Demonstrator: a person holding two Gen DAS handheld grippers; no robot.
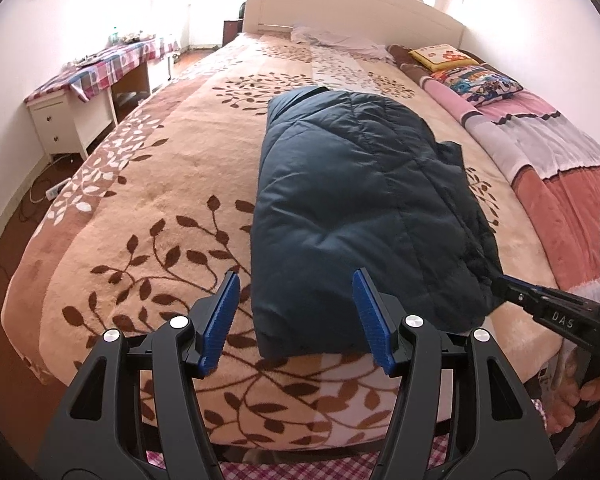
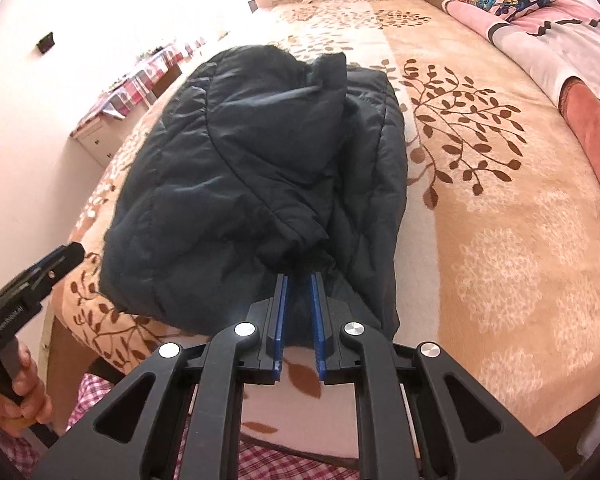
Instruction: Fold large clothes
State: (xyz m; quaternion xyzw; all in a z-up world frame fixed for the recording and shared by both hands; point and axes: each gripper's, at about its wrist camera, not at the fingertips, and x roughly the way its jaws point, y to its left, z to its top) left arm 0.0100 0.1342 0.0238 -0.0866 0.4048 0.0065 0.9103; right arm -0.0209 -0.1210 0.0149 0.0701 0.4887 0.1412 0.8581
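A bedroom bed (image 1: 148, 184) under a beige leaf-patterned blanket (image 2: 480, 208) fills both views, with a white headboard (image 1: 340, 4) at its far end. The right gripper (image 2: 299, 280) has its blue pads drawn narrow, pinching the near right corner of the dark blue puffer jacket (image 1: 352, 196), while the left gripper (image 1: 296, 280) hangs with fingers spread wide, holding nothing, just before the jacket's near edge. The jacket lies folded at the foot of the bed, its long axis running toward the headboard.
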